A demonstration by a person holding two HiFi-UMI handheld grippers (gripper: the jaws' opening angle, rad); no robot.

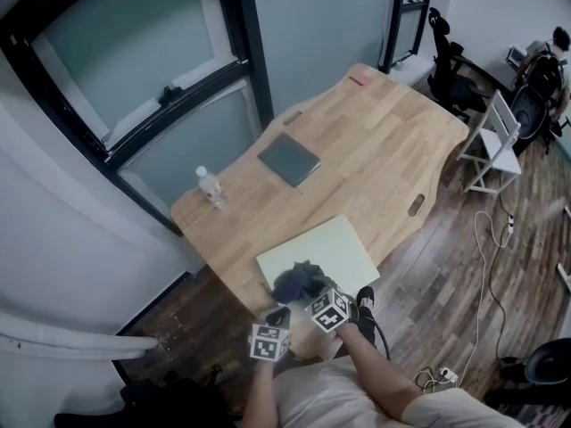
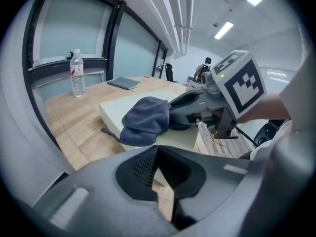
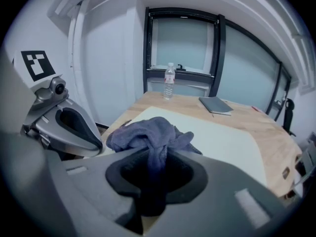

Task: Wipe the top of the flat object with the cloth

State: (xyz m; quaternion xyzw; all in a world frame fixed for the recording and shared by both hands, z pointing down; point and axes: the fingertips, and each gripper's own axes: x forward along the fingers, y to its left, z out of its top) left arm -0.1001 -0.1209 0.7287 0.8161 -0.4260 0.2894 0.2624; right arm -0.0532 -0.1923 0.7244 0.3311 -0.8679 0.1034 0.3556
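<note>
A pale flat board lies at the near edge of the wooden table. A dark blue cloth is bunched on the board's near corner. My right gripper is shut on the cloth; in the right gripper view a fold of the cloth runs down between the jaws of the right gripper, with the board beyond. My left gripper hovers just left of it, off the board's corner. In the left gripper view the left gripper has its jaws together with nothing in them, facing the cloth.
A clear water bottle stands at the table's left corner. A grey closed notebook lies mid-table, and a small red item at the far end. Dark-framed windows run along the left. Chairs and floor cables are to the right.
</note>
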